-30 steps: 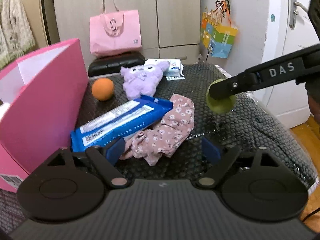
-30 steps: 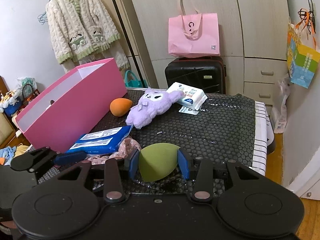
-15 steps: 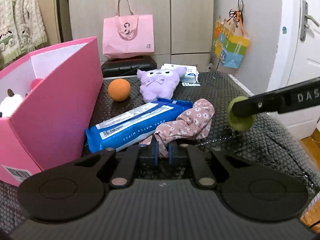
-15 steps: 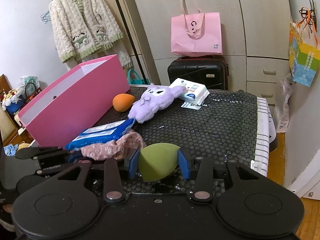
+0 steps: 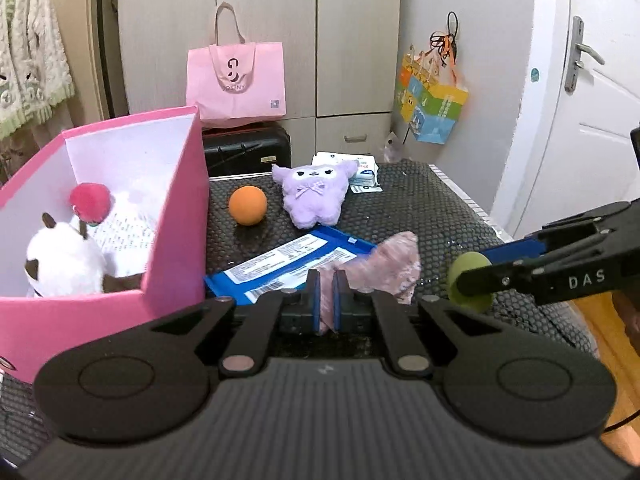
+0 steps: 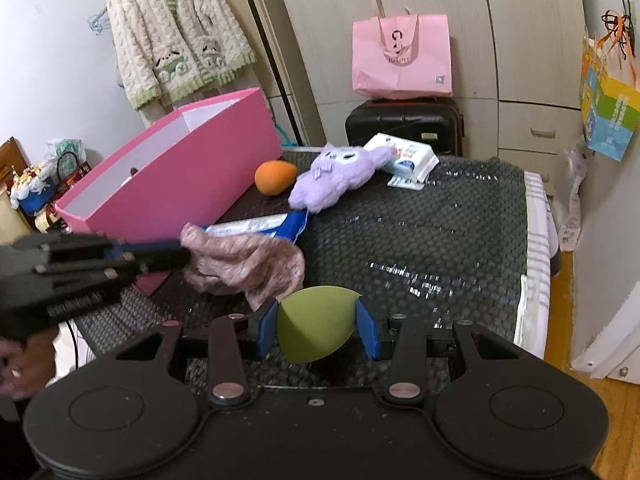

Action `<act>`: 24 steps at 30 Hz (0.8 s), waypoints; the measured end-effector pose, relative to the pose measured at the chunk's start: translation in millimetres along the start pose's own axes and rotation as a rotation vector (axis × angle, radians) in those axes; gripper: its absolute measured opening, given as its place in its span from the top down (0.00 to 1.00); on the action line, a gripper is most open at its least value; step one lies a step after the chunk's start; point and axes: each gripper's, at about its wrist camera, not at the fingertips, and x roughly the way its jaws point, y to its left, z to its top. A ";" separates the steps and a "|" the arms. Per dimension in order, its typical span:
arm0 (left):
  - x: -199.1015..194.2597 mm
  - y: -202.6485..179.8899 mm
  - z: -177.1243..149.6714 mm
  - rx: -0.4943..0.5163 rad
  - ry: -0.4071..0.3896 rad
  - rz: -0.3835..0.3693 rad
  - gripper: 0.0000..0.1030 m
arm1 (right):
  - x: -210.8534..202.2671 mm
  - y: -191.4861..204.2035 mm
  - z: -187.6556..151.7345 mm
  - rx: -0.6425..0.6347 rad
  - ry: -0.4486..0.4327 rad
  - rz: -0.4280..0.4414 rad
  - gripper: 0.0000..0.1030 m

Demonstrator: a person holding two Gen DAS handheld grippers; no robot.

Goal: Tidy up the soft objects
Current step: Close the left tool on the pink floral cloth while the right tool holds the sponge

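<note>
The floral pink cloth (image 5: pixel 394 266) sits just below the centre of the left wrist view, bunched and blurred, with one fold pinched between the blue pads of the left gripper (image 5: pixel 325 300), whose jaws stand nearly together on it. In the right wrist view the same cloth (image 6: pixel 248 264) hangs in a lump left of centre from the tips of that gripper (image 6: pixel 176 258), which reaches in from the left edge.

The green sponge (image 6: pixel 316 326), teardrop-shaped, fills the lower middle of the right wrist view, clamped at a narrow-to-middling width between the blue pads of the right gripper (image 6: pixel 317 330). From the left wrist view it shows as a green disc (image 5: pixel 470 282) at the right, on the end of the black fingers marked DAS.

Behind the cloth lies a blue wipes pack (image 5: pixel 288 266) on the black honeycomb mat (image 5: pixel 420 216). Further up the frame rest an orange ball (image 5: pixel 248 205) and a purple plush (image 5: pixel 314 194), with a white tissue pack (image 5: pixel 362 168) just behind the plush.

The pink box (image 5: pixel 176 216) stands open at the left of the frame, holding a white plush (image 5: pixel 66 262) and a red pompom (image 5: pixel 90 200). At the upper centre, a pink shopping bag (image 5: pixel 236 78) sits on a black suitcase (image 5: pixel 246 152).
</note>
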 end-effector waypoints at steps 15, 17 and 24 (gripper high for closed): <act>8.1 -16.2 -4.1 0.056 0.005 -0.168 0.49 | -7.7 -10.7 -4.2 0.047 -0.004 -0.040 0.54; 12.6 -22.4 -0.6 0.090 0.008 -0.159 0.44 | -7.4 -12.5 -4.5 0.050 -0.004 -0.041 0.53; 61.7 -39.3 6.1 0.109 0.137 -0.172 0.38 | -5.5 -22.0 -4.3 0.065 -0.014 -0.041 0.54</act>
